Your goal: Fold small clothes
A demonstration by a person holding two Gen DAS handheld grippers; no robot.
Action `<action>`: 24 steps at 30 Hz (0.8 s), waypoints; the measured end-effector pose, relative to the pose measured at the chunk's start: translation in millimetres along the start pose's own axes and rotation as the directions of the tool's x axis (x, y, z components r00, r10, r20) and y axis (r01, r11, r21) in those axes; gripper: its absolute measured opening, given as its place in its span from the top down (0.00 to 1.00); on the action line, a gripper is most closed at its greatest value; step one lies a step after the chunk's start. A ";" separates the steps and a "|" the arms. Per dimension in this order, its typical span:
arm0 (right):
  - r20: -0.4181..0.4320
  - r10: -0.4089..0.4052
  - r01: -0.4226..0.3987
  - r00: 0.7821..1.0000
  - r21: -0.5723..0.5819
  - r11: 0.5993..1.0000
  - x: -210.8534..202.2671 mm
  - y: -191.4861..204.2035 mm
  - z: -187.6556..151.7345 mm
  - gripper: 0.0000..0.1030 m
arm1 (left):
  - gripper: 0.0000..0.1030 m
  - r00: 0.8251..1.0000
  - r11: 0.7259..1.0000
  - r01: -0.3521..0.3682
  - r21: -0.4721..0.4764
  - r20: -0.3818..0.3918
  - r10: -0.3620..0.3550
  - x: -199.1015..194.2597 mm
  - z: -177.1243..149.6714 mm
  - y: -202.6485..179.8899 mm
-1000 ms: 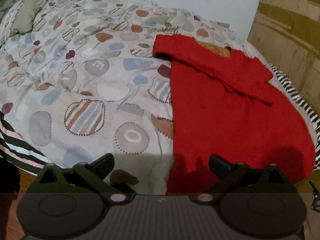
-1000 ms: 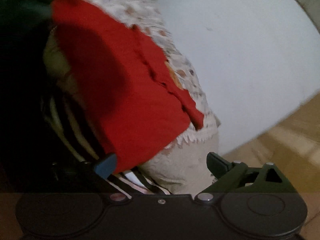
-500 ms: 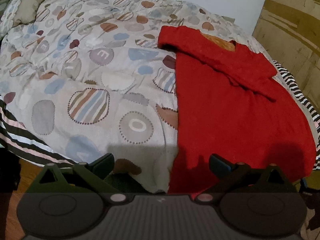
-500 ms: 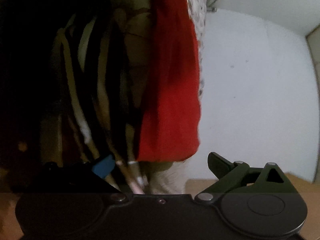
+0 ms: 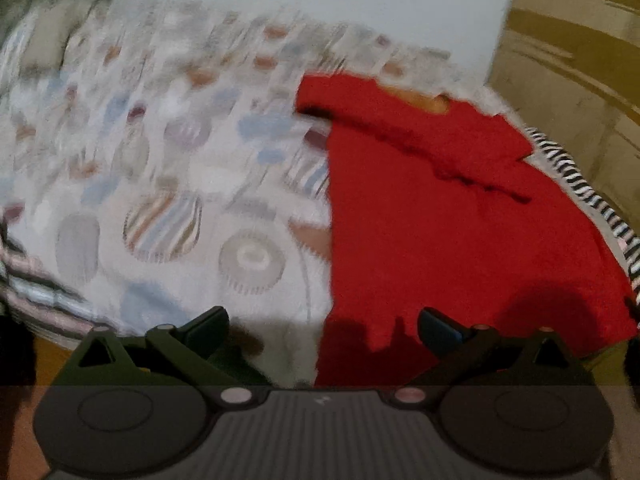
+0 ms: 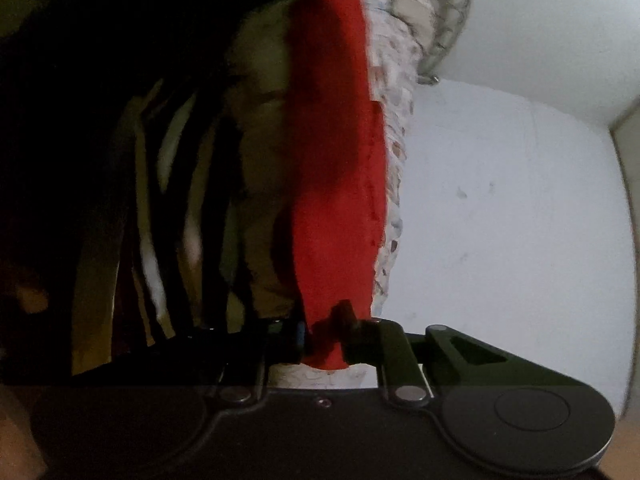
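A small red sweater lies flat on the patterned duvet, one sleeve folded across its chest. My left gripper hovers open over the sweater's near hem, nothing between its fingers. In the right wrist view the picture is rolled sideways. The sweater's edge runs up the frame beside striped fabric. My right gripper has its jaws closing on the red hem, pads pressing the cloth on both sides.
A black-and-white striped blanket shows along the bed's right edge and also beside the sweater. A white wall stands behind the bed, with wood-grain panelling at right. A pillow lies far left.
My right gripper sank to the bed's edge, rolled on its side and went from wide open to clamped on the red hem. The left view has shifted a little and blurred.
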State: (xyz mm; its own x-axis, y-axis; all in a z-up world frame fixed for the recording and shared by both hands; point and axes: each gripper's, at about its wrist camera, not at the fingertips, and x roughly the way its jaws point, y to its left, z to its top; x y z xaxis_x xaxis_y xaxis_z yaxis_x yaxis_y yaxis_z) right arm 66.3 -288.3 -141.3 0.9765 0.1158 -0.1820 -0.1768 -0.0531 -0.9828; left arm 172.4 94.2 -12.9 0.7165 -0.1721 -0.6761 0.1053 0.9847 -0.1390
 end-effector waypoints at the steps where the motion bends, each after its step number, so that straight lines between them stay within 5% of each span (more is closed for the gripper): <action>1: -0.004 0.018 -0.018 1.000 0.058 0.998 -1.5 -15.5 1.1 0.86 | 0.01 0.999 0.999 0.005 0.046 0.045 -0.007 -4.7 -2.6 -6.2; 6: -0.039 0.118 -0.100 0.992 0.314 0.944 5.1 -98.1 10.9 0.88 | 0.00 0.976 0.963 0.015 0.270 0.206 -0.073 -17.5 -19.3 -46.5; 13: 0.032 0.334 -0.256 0.942 0.713 0.653 37.0 -218.4 28.2 0.89 | 0.00 0.911 0.833 0.189 0.520 0.224 -0.347 -28.5 -43.8 -113.4; 17: 0.092 0.386 -0.291 0.918 0.816 0.499 61.4 -261.3 34.5 0.94 | 0.00 0.927 0.841 0.119 0.528 0.244 -0.284 -10.9 -46.0 -148.9; 20: 0.117 0.391 -0.303 0.913 0.836 0.457 61.2 -277.8 32.0 0.95 | 0.00 0.948 0.875 0.080 0.478 0.236 -0.216 13.5 -35.6 -168.6; 24: 0.125 0.381 -0.294 0.916 0.855 0.428 68.0 -286.9 29.3 0.97 | 0.00 0.953 0.888 0.061 0.457 0.237 -0.188 40.5 -23.8 -187.0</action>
State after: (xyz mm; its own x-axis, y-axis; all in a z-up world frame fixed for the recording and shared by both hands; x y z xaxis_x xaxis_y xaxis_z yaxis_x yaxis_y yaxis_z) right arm 179.8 -236.2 127.4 0.8119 0.2097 -0.5448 -0.4684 0.7909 -0.3937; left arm 165.3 -97.5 -31.5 0.8268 -0.3421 -0.4464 0.4521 0.8764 0.1658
